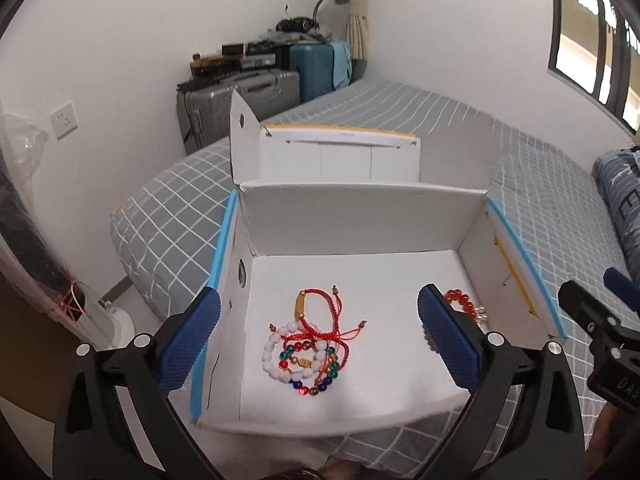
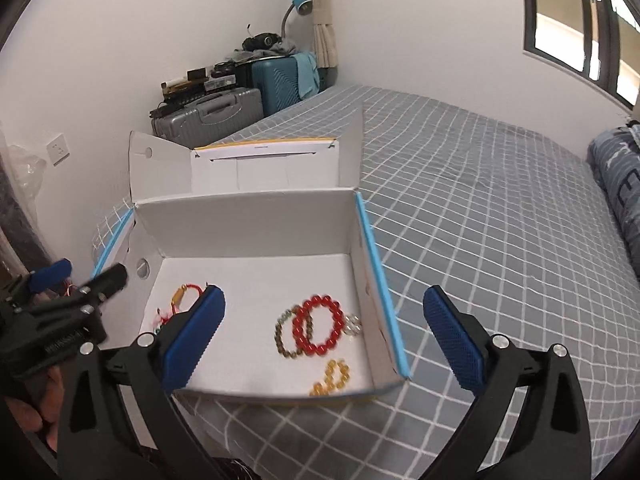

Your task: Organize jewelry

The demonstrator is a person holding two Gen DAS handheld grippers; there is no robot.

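Observation:
An open white cardboard box [image 1: 352,208] [image 2: 248,220] with blue-edged sides sits on the bed. On its floor at the left lies a tangle: a red cord bracelet [image 1: 324,316], a white bead bracelet [image 1: 276,356] and a multicoloured bead bracelet [image 1: 320,376]. At the right lie a red bead bracelet [image 2: 318,328] [image 1: 460,300], an olive bead bracelet [image 2: 286,338], a clear bead piece [image 2: 354,324] and a yellow bead bracelet [image 2: 332,378]. My left gripper [image 1: 320,332] is open above the tangle. My right gripper [image 2: 324,330] is open above the red bracelet. Both are empty.
The box lid [image 1: 340,148] stands open behind. The bed [image 2: 480,220] has a grey checked sheet, with a folded blue quilt [image 2: 616,184] at the right. Suitcases [image 1: 240,96] stand against the far wall. A window [image 2: 580,20] is at upper right.

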